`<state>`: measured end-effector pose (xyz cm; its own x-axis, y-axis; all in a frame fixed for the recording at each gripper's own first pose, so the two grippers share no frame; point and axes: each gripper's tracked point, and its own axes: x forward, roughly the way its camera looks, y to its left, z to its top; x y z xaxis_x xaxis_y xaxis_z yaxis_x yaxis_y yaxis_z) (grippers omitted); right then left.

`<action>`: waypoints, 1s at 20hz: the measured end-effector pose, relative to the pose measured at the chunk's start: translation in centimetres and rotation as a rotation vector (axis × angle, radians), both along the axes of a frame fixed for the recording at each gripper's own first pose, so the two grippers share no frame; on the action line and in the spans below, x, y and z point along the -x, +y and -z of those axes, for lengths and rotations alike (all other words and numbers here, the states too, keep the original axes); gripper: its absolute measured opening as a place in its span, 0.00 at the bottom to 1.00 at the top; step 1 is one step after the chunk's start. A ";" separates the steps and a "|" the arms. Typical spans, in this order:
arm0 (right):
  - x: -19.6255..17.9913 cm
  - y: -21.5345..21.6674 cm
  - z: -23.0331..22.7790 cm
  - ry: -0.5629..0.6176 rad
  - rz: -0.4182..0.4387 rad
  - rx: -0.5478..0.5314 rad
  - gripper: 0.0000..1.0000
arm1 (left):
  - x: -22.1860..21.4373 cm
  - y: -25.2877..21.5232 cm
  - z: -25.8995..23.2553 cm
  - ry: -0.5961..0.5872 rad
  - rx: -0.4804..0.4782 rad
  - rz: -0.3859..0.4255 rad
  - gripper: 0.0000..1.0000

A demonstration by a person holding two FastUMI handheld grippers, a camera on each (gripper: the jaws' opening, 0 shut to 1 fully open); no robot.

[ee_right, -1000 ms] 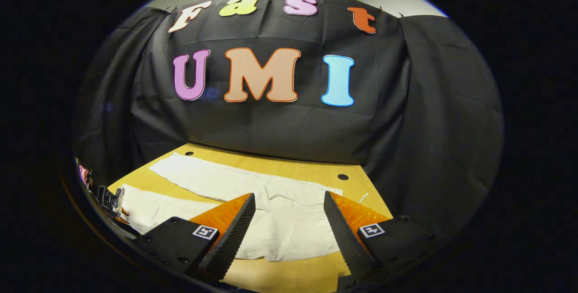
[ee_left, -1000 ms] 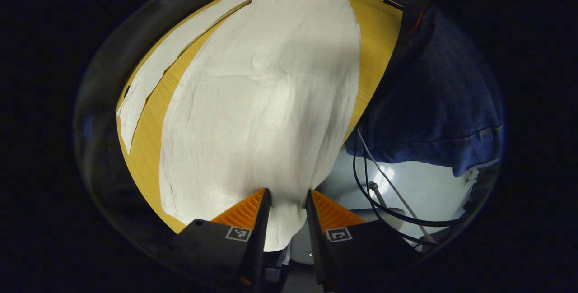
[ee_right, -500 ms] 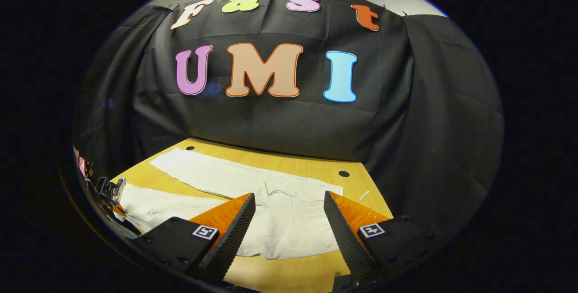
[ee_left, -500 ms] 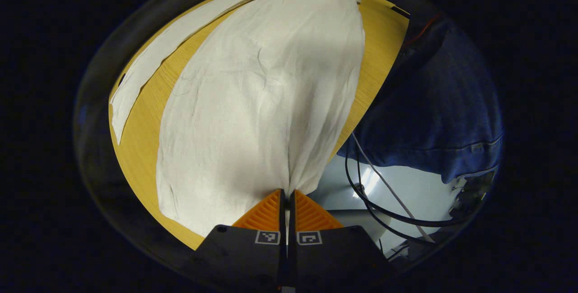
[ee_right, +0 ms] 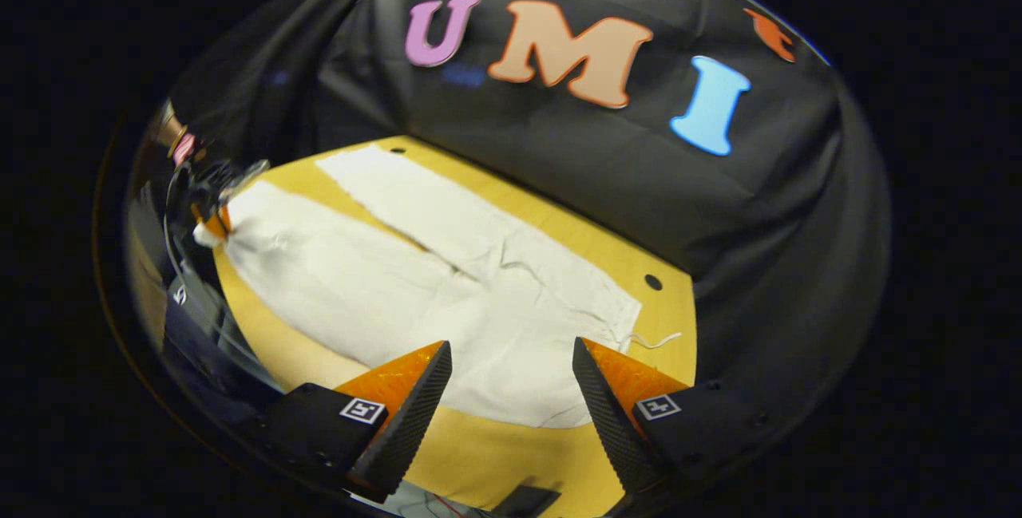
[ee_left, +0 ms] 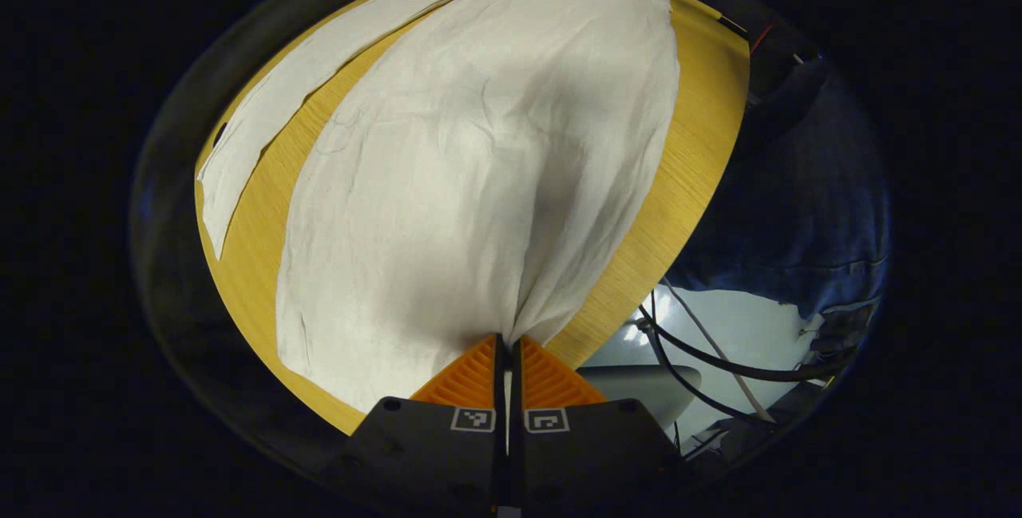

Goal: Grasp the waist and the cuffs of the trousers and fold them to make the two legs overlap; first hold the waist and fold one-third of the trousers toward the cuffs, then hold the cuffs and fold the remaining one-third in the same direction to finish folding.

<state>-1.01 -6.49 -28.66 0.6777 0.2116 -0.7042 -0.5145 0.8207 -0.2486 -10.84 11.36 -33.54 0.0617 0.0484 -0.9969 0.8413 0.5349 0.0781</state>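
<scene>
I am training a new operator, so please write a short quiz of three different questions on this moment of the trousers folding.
1. True or false: the left tool is shut on the trousers.
2. The right tool is: A) shut on the waist, B) open above the waist end, C) shut on the drawstring.
3. Fill in: the two legs lie ____ on the table, with bare wood showing between them.

Key
1. True: both fingers press a bunch of cloth at a leg end.
2. B: its fingers stand wide apart and hold nothing.
3. Apart: they do not yet overlap.
</scene>
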 end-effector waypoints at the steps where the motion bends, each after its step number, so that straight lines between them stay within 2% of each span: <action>1: 0.3 -0.5 1.5 0.043 -0.051 0.035 0.99 | -0.9 0.2 0.1 -0.003 -0.003 -0.001 0.00; 7: 1.7 -3.6 10.4 0.312 -0.219 0.196 0.99 | -2.3 0.4 0.2 0.018 0.010 -0.014 0.00; 13: 2.1 -3.4 14.7 0.524 -0.306 0.206 0.98 | -2.4 0.4 0.3 0.021 -0.013 -0.010 0.00; 16: 1.6 -3.1 15.2 0.591 -0.291 0.169 0.90 | -2.4 0.3 0.3 0.026 -0.020 0.009 0.00; 17: 1.5 -3.2 15.2 0.599 -0.288 0.169 0.92 | -2.3 0.3 0.3 0.031 -0.017 0.002 0.00; 18: 1.4 -3.2 15.3 0.596 -0.285 0.166 0.84 | -2.3 0.3 0.4 0.037 -0.014 -0.008 0.00; 20: 1.4 -3.3 15.3 0.596 -0.279 0.167 0.86 | -2.3 0.2 0.4 0.044 -0.015 -0.008 0.00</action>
